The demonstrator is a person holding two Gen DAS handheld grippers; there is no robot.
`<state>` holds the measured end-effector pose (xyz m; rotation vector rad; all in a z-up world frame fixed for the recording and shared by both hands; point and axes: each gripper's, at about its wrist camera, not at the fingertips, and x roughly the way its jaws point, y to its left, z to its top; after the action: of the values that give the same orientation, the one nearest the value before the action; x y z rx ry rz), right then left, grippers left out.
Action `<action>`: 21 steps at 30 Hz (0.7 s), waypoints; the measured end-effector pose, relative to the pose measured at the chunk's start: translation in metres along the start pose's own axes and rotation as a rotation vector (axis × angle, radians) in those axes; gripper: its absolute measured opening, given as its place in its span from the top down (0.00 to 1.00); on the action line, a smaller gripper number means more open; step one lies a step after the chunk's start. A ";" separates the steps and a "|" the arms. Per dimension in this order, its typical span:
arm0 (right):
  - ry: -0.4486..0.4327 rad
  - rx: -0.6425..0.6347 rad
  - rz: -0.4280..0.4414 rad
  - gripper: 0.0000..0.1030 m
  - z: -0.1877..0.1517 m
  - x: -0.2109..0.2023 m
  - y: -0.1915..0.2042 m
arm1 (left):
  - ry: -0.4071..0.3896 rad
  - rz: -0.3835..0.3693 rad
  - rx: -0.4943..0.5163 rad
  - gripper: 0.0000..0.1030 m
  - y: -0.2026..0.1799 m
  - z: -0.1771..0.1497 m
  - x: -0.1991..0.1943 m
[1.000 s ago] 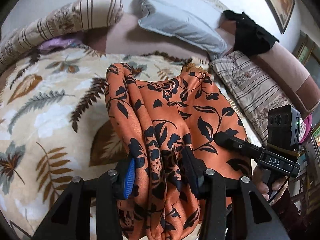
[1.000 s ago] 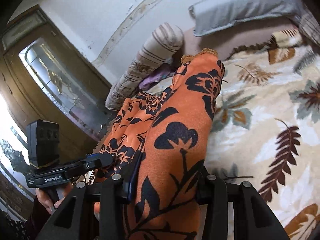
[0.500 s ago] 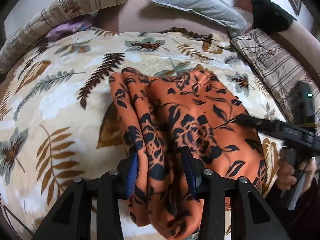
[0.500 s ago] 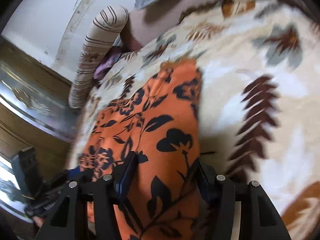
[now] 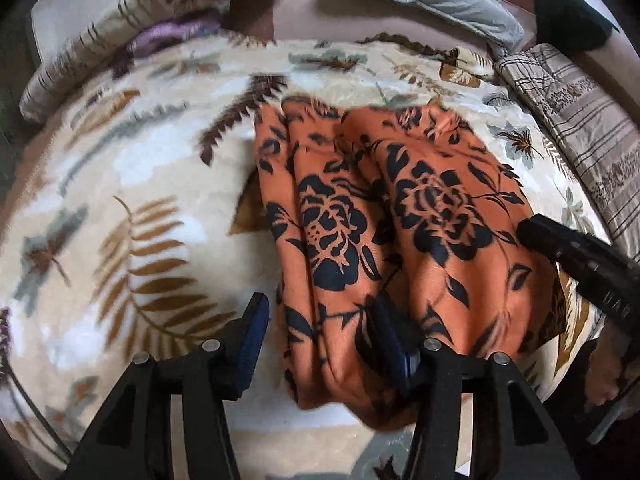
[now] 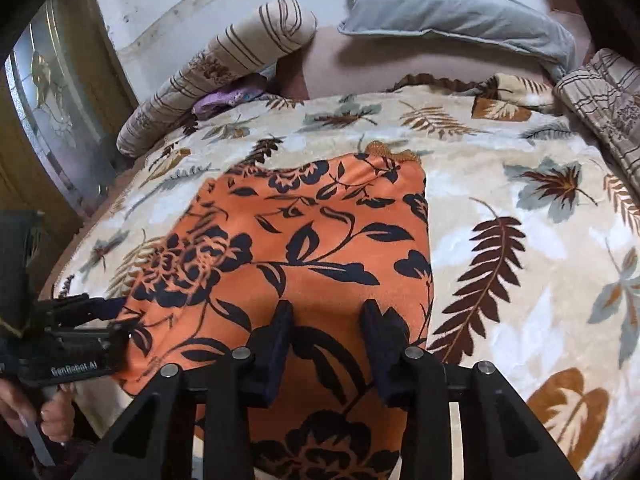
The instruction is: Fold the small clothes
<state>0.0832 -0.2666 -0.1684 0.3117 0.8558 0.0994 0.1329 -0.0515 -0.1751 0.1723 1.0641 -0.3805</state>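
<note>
An orange garment (image 5: 384, 216) printed with black roses and leaves lies on the leaf-patterned blanket (image 5: 132, 216) that covers the bed, its near end reaching the blanket's near edge and its far end, with a scalloped hem, pointing toward the head of the bed. In the left wrist view the cloth is bunched into lengthwise ridges along its left side and flatter toward the right. The left gripper (image 5: 320, 328) sits at the near end of the garment with its jaws spread; a thick fold of the cloth lies between the blue-padded fingers (image 5: 252, 332), touching the right one, while the left one stands clear over the blanket, so the fold looks released rather than pinched, though motion blur makes this hard to confirm. The right gripper (image 6: 326, 334) hovers over the near right part of the garment, jaws parted, with flat cloth below the gap and nothing grasped. Each gripper shows at the side of the other's view. At the head of the bed a grey pillow (image 6: 452, 20) lies beside a striped bolster (image 6: 224, 68), and a purple cloth (image 6: 230, 94) is tucked under the bolster at the blanket's far left corner.
</note>
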 end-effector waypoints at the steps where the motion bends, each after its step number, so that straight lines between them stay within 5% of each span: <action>1: -0.006 0.014 0.008 0.63 0.000 -0.007 -0.001 | -0.010 0.016 0.003 0.45 0.000 0.003 -0.005; 7: -0.071 -0.044 -0.102 0.63 -0.010 -0.045 0.028 | -0.164 0.140 -0.007 0.22 -0.007 0.005 -0.059; 16: -0.141 -0.066 -0.191 0.61 -0.014 -0.111 0.056 | -0.339 0.256 -0.015 0.18 -0.019 0.006 -0.130; 18: -0.168 -0.062 -0.189 0.50 -0.013 -0.126 0.059 | -0.372 0.264 -0.015 0.18 -0.023 0.004 -0.145; 21: -0.207 -0.060 -0.187 0.50 -0.010 -0.148 0.064 | -0.422 0.267 -0.028 0.17 -0.028 0.003 -0.168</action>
<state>-0.0188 -0.2350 -0.0478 0.1811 0.6714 -0.0800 0.0525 -0.0415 -0.0255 0.1967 0.6196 -0.1495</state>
